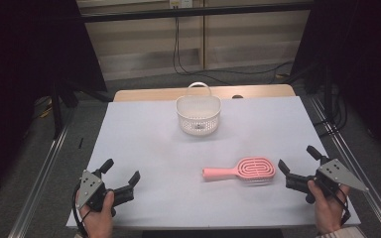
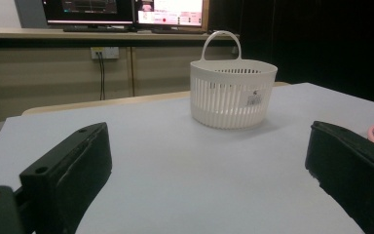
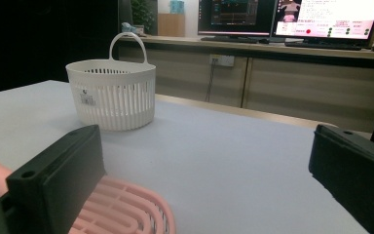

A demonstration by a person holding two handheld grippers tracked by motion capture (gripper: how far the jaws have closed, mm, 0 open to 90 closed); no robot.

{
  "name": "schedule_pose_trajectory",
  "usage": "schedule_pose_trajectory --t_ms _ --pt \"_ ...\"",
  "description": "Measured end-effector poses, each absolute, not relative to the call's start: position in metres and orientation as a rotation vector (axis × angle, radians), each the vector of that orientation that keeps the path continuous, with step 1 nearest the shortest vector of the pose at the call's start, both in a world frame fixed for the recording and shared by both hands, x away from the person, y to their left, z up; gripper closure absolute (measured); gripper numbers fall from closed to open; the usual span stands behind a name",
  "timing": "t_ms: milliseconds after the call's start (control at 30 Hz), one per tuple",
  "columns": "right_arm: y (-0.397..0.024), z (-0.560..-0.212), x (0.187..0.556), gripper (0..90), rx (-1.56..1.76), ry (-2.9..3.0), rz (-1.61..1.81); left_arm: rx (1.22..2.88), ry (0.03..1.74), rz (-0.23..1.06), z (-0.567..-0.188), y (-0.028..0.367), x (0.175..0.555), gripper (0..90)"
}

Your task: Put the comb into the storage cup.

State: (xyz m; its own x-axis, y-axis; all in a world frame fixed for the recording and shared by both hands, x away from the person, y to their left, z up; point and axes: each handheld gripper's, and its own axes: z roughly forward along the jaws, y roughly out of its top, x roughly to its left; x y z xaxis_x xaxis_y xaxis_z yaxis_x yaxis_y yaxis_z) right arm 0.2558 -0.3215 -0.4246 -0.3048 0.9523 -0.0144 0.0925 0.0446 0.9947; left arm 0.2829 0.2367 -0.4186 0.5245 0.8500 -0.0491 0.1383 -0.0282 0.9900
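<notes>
Hairbrush [image 1: 240, 170] is the thing that matters: pink plastic, lying flat on the pale table [image 1: 144, 148] well in front of the basket [image 1: 198, 116], between it and the person. Its long axis runs side to side, handle toward the left gripper [image 1: 121, 171], vented oval head toward the right gripper [image 1: 300, 161]. The right gripper sits just beside the head, jaws spread wide with nothing between them; in the right gripper view the ridged pink head [image 3: 126, 209] lies by its one jaw. The left gripper, also gaping and empty, is well apart from the handle. The basket is white slatted plastic, round, upright, with a loop handle
</notes>
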Motion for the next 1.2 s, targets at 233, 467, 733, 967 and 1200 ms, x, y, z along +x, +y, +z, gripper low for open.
schedule_pose_trajectory --t_ms 233,467,733,967,1200 --pt "-0.322 -0.425 0.255 0.0 1.093 1.535 1.364 1.488 0.876 0.716 -0.419 0.237 0.283 2.5" --pt "-0.318 -0.426 0.258 0.0 1.059 1.563 1.366 1.495 0.899 0.722 -0.421 0.239 0.282 2.5" --pt "-0.314 -0.426 0.26 0.0 1.03 1.571 1.366 1.491 0.925 0.715 -0.423 0.24 0.283 2.6" --pt "-0.307 -0.422 0.265 0.8 1.019 1.595 1.363 1.501 0.901 0.703 -0.422 0.24 0.281 2.6" --pt "-0.303 -0.419 0.27 1.0 1.011 1.605 1.373 1.509 0.899 0.709 -0.422 0.239 0.281 2.6"
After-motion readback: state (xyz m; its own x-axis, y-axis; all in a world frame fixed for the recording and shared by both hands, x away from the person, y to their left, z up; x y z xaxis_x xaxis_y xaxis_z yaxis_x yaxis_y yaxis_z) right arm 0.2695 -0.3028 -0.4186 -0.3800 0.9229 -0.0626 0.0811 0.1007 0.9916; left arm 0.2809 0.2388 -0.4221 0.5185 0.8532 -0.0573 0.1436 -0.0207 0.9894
